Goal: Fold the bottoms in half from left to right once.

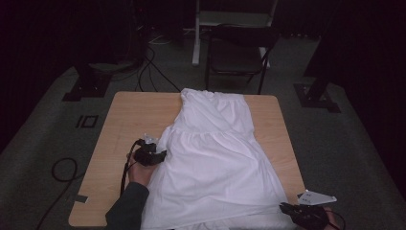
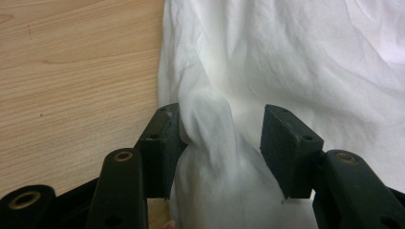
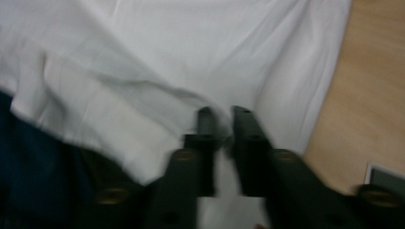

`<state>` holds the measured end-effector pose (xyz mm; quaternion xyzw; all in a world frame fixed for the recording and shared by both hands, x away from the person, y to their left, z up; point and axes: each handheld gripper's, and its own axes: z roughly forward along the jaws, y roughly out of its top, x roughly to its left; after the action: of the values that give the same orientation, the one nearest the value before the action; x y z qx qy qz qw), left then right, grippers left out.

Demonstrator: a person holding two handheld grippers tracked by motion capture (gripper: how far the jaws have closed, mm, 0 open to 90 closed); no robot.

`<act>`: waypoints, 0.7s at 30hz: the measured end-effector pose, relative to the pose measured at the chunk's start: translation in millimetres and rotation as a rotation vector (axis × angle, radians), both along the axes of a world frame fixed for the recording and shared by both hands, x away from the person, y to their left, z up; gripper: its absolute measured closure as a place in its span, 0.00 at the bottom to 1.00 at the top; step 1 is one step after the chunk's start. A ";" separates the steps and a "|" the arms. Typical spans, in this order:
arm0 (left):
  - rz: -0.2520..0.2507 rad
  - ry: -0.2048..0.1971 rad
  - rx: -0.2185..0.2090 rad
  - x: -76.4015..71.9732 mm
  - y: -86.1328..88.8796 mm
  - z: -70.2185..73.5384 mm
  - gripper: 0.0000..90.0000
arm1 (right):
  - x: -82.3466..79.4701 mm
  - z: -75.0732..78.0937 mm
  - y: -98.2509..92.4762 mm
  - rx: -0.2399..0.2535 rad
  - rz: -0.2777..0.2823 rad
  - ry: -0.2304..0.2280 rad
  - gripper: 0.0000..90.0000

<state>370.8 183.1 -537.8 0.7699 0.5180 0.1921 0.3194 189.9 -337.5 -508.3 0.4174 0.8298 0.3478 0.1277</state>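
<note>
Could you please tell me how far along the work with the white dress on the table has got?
Done: the white cloth dress lies spread flat on the light wooden table. In hand: the left gripper is at the dress's left edge with a bunched fold between its parted jaws; the right gripper is at the hem corner, its jaws narrowly apart with cloth between them. Left: no fold is made yet.
</note>
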 end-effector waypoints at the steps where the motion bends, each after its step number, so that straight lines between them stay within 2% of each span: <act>1: -0.001 0.000 -0.001 -0.3 -0.5 0.2 0.53 | 5.0 0.0 2.6 0.014 -0.016 -0.013 0.71; 3: -0.004 -0.002 -0.002 -1.1 -1.4 0.8 0.53 | 11.4 -0.1 5.7 0.025 -0.029 -0.025 0.68; 4: -0.007 -0.001 -0.003 -1.8 -2.0 1.2 0.52 | 28.0 -1.9 11.6 0.040 -0.072 -0.044 0.61; 6: -0.015 0.001 -0.002 -3.3 -1.7 2.0 0.51 | 46.0 -5.9 17.6 0.036 -0.124 -0.058 0.58; 9: -0.019 0.008 -0.007 -6.5 -0.6 1.7 0.50 | 71.9 -17.8 25.3 0.015 -0.183 -0.050 0.55; 12: -0.022 0.021 -0.016 -9.6 0.2 -1.1 0.50 | 88.5 -27.3 30.7 0.023 -0.219 -0.034 0.55; 15: -0.022 0.030 -0.016 -10.3 0.3 -4.4 0.50 | 93.0 -30.7 38.7 0.014 -0.199 -0.017 0.63; 18: -0.024 0.027 -0.017 -11.1 -1.8 -5.2 0.49 | 91.9 -32.3 44.0 -0.020 -0.162 0.000 0.95; 19: -0.026 0.025 -0.016 -11.8 -2.6 -4.9 0.48 | 89.2 -30.3 44.7 -0.023 -0.160 -0.008 0.99; 21: -0.027 0.019 -0.016 -12.6 -3.7 -4.5 0.46 | 80.8 -21.3 44.2 -0.013 -0.149 -0.031 1.00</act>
<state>358.2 179.4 -542.3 0.7761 0.5120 0.1764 0.3232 270.7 -293.2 -529.6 0.4717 0.7966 0.3383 0.1686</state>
